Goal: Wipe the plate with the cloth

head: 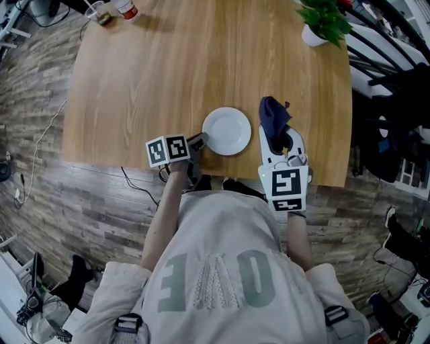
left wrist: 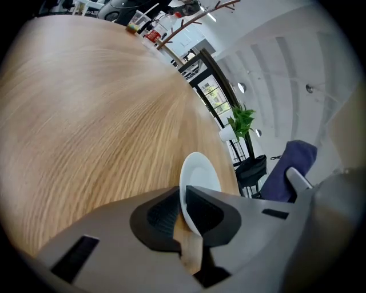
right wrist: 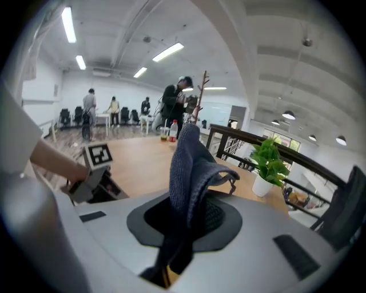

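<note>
White china, one plate (head: 227, 131), lies flat near the lower edge of the bench (head: 168, 74), at the frame's centre. The left tool (head: 199, 141) is closed narrow on the plate's left rim, one pad above it and one below. Just right of the plate, the right tool (head: 282, 141) is clamped on one dark blue cloth (head: 273, 114), which stands bunched up out of its jaws, apart from the plate. At the upper right, one white pot (head: 310, 37) holds a green plant (head: 326, 17). At the upper left, one clear cup (head: 99, 12) with a drink in it stands beside one red-labelled bottle (head: 125, 8). The bench top is pale wood grain. Grey plank floor (head: 67, 195) with a thin cable (head: 40, 144) surrounds it. The right gripper view shows a large hall with strip ceiling lights (right wrist: 167, 52) and people (right wrist: 174, 106) standing far back.
</note>
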Motion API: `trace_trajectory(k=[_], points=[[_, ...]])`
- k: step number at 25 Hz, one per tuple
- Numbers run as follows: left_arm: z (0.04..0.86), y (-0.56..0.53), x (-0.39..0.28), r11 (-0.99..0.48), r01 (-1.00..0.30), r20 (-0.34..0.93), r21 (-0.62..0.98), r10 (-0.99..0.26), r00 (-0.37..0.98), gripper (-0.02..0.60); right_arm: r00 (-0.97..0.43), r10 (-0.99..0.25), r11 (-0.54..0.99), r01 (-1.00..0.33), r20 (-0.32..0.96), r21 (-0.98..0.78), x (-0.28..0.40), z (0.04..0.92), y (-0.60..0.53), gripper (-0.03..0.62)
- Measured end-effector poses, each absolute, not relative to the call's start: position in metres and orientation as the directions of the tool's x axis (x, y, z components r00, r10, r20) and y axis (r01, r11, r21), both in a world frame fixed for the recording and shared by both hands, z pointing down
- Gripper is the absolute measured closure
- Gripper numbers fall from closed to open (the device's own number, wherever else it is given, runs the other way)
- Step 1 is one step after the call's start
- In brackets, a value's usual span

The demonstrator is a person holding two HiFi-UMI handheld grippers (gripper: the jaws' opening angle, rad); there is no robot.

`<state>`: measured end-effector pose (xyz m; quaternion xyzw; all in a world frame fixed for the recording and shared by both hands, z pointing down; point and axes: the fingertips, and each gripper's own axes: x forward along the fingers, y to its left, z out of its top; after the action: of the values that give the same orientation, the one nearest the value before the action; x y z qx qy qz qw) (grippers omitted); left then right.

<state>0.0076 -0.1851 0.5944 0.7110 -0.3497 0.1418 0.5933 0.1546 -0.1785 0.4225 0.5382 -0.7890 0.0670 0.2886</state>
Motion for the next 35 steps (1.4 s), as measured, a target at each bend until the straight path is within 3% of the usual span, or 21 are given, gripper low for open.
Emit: trace_trajectory(k=[2,5,7,9,15,24,35], points=[[0.594,-0.185,0.008,-0.050,-0.661,0.613,0.748,-0.329,0.718,0.540,-0.232,-0.746,0.518,-0.791,0.624,0.325,0.151,0.452,-0.183,0.537],[0.595,-0.185,0.010,-0.049,-0.660,0.611,0.750,-0.332,0.719,0.540,-0.162,-0.657,0.685,-0.538,0.736,0.492,0.148,0.502,-0.190,0.537],[0.596,-0.185,0.011,-0.049,-0.660,0.611,0.750,-0.333,0.718,0.540,-0.130,-0.602,0.765,-0.377,0.788,0.523,0.144,0.532,-0.193,0.537],[0.597,-0.186,0.011,-0.051,-0.660,0.612,0.750,-0.326,0.721,0.541,-0.120,-0.547,0.814,-0.307,0.828,0.493,0.140,0.556,-0.195,0.537],[0.596,-0.186,0.009,-0.049,-0.662,0.612,0.748,-0.335,0.716,0.543,-0.061,-0.499,0.856,-0.190,0.865,0.480,0.134,0.583,-0.208,0.537],[0.594,-0.189,0.007,-0.015,-0.661,0.609,0.751,-0.371,0.701,0.546,-0.020,-0.497,0.862,-0.124,0.868,0.491,0.127,0.585,-0.185,0.537],[0.594,-0.190,0.006,0.003,-0.658,0.607,0.753,-0.391,0.692,0.549,-0.100,-0.372,0.922,-0.159,0.923,0.354,0.102,0.587,-0.111,0.537]])
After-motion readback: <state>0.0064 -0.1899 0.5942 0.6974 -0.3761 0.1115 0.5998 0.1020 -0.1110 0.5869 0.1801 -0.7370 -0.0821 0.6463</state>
